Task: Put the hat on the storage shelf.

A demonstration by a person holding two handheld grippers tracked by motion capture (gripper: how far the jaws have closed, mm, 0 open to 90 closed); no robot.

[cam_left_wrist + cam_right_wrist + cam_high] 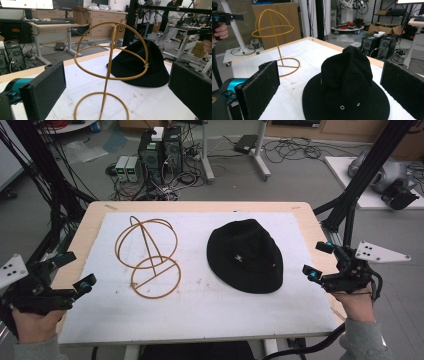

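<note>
**Inspector:** Jaws first. The right gripper [316,260] has both jaws spread wide and holds nothing; it hovers at the table's right edge, just beside the black hat [246,255]. The left gripper [74,271] is likewise spread and empty, at the left edge, facing the wire hat stand [148,258].

**Assistant:** And the hat itself?

**Inspector:** It lies brim down on the white mat [200,305], right of centre, well apart from the stand. In the right gripper view the hat [347,85] is soft felt-like cloth with a creased crown, so I judge it light, limp and not slippery. It should deform under a pinch. The brim edge or the crown ridge looks the soundest hold; a two-sided lift at the brim would keep its shape.

**Assistant:** The stand?

**Inspector:** Thin, stiff gold wire, upright on a ring base [101,106]. Probably light and easily tipped.

**Assistant:** Surface and room?

**Inspector:** The mat is marked with faint stains and covers a wooden table [90,217]. Beyond it are computer towers [160,150], loose cables and desk legs on a grey floor.
</note>
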